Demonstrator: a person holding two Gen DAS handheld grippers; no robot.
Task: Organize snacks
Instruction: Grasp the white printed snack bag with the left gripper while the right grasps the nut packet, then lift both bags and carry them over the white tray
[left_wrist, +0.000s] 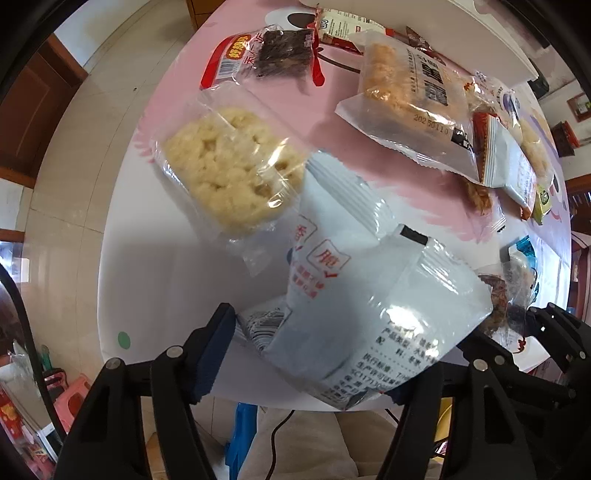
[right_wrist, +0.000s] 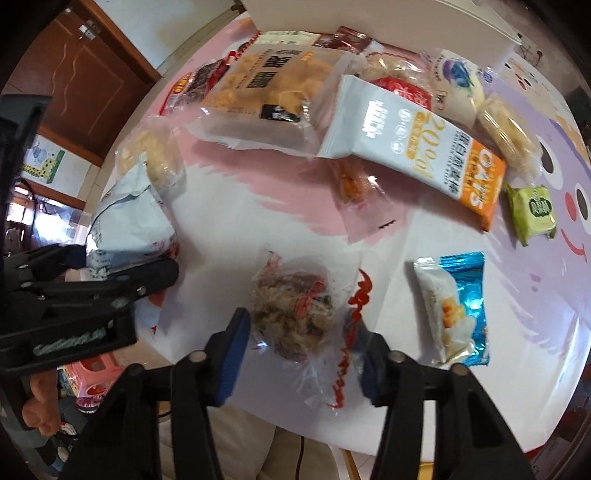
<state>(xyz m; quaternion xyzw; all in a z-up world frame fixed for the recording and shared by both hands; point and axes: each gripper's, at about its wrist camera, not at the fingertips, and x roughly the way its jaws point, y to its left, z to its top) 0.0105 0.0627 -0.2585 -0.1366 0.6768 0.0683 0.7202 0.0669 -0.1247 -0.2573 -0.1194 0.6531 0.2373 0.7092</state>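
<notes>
My left gripper (left_wrist: 314, 354) stands with its jaws wide around a white snack packet (left_wrist: 369, 295) with red and black print, which lies on the table between the fingers; it shows no pinch. A clear-wrapped pale rice cake (left_wrist: 229, 162) lies just beyond the packet. My right gripper (right_wrist: 299, 350) is open, its blue pads either side of a clear-wrapped brown nut cluster (right_wrist: 295, 314) with red print. The left gripper (right_wrist: 92, 295) and its white packet (right_wrist: 129, 225) show at the left of the right wrist view.
Several snacks crowd the far table: a brown cracker bag (right_wrist: 266, 88), a white-orange oats packet (right_wrist: 417, 147), a green packet (right_wrist: 533, 214), a blue-white packet (right_wrist: 454, 310), a dark bar (left_wrist: 284, 51). A white box (right_wrist: 369, 18) stands at the back. The table edge (left_wrist: 166, 365) is near me.
</notes>
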